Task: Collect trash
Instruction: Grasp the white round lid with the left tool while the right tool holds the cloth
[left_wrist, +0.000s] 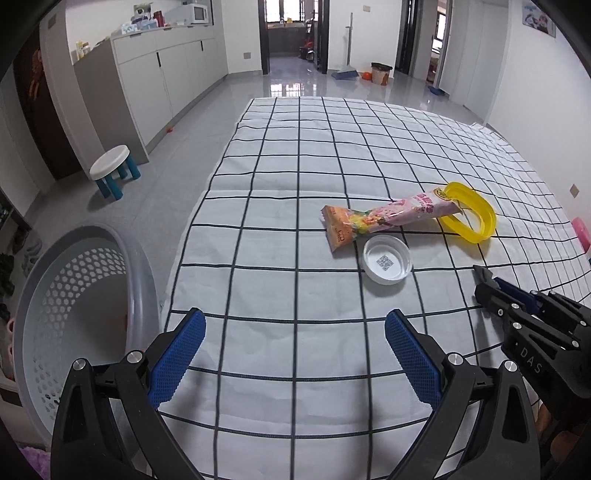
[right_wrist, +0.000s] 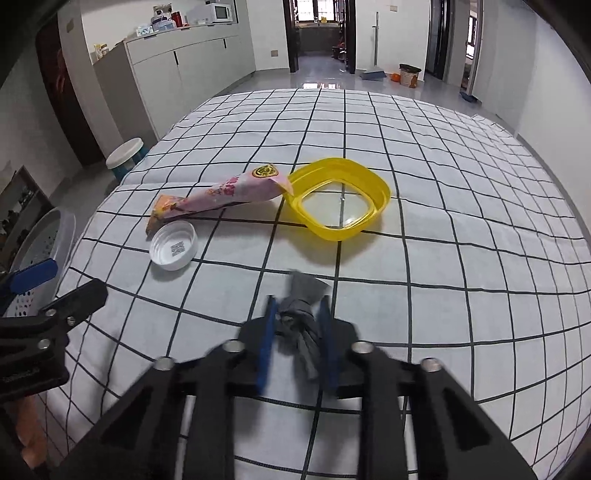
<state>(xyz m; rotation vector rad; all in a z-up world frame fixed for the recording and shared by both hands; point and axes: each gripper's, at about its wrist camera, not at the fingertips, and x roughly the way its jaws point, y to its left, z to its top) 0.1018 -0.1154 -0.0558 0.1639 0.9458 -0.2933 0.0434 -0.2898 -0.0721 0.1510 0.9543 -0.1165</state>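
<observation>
Right claw is clamped on a crumpled grey wrapper above the checked counter. Left claw gapes wide, empty. White lid at ten o'clock; pink snack packet, yellow lid frame beyond. Perforated basket at nine o'clock.

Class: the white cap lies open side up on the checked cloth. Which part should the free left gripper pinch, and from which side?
Pinch the rim of the cap, one finger inside and one outside, coming from above at its near edge. It lies flat and shallow, and the wrapper crowds its far side. The left gripper is open.
</observation>
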